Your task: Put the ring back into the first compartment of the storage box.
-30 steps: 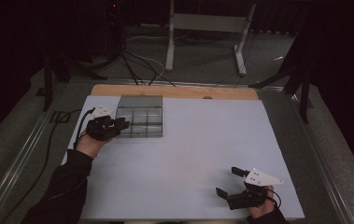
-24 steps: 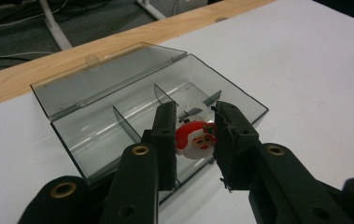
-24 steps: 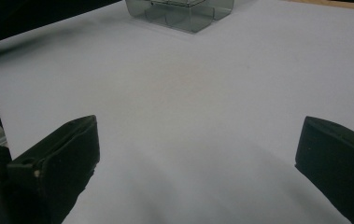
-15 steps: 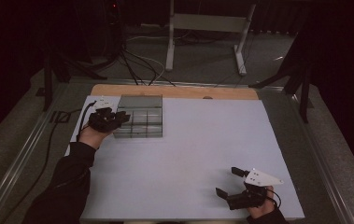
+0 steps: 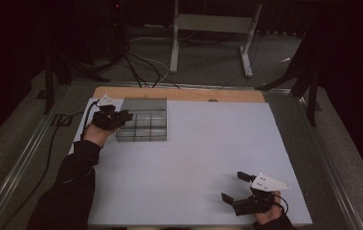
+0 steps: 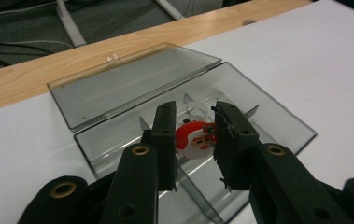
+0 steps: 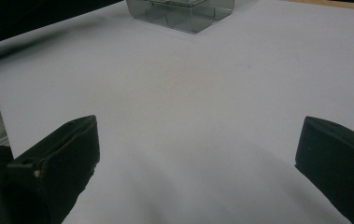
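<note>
1. White tabletop (image 5: 193, 163) covers the near area, and on its near right corner the right gripper (image 5: 239, 188) rests with its jaws spread wide and nothing between them; it is in the same place as one second ago.
2. Farther, at the left side, the left gripper (image 6: 191, 135) has moved from the left edge of the clear compartment box (image 5: 143, 125) to a place over its cells, with the hand turned more inward than before.
3. In the left gripper view its jaws stand close on both sides of a small red and white Santa figure (image 6: 194, 138). I cannot tell if they already press it or only frame it.
4. The figure sits in a middle cell of the box, whose lid (image 6: 132, 84) lies open flat behind it.
5. My judgement: the person takes the figure out, or has just put it in.
6. Behind the box a wooden strip (image 5: 184, 93) borders the table.
7. Beyond it the room is dark, with cables (image 5: 141, 62) on the floor and a metal stand (image 5: 210, 28).
</note>
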Action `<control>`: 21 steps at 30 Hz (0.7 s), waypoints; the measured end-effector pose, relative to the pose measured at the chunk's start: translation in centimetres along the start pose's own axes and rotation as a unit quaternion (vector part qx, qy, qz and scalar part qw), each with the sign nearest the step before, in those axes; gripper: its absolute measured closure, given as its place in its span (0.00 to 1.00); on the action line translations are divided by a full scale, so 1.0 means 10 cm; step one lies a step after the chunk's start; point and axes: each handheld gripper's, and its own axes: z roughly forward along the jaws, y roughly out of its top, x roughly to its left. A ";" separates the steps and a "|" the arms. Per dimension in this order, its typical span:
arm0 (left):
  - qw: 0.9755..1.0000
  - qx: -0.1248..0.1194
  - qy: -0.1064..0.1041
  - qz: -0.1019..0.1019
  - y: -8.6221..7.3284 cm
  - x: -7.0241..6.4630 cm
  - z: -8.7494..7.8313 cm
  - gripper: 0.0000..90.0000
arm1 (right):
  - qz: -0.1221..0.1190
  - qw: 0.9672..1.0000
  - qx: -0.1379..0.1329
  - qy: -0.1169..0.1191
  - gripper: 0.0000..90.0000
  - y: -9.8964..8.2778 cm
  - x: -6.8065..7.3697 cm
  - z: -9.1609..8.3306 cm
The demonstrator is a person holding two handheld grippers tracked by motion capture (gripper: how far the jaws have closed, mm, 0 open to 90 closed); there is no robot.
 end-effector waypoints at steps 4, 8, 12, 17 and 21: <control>1.000 0.002 0.002 -0.008 0.00 0.05 0.04 0.80 | -0.001 1.000 0.000 0.000 0.00 0.00 0.00 0.00; 1.000 0.005 0.006 -0.011 0.01 0.09 0.09 0.80 | -0.001 1.000 0.000 0.001 0.00 0.00 0.00 0.01; 1.000 0.009 0.006 -0.017 0.00 0.13 0.14 0.80 | 0.000 1.000 0.000 0.000 0.00 0.00 0.00 0.00; 1.000 0.013 0.011 -0.023 -0.02 0.18 0.19 0.80 | 0.000 1.000 0.000 0.000 0.00 0.00 0.00 0.00; 1.000 0.015 0.012 -0.025 -0.04 0.20 0.22 0.80 | 0.000 1.000 0.001 0.001 0.00 0.00 0.00 0.00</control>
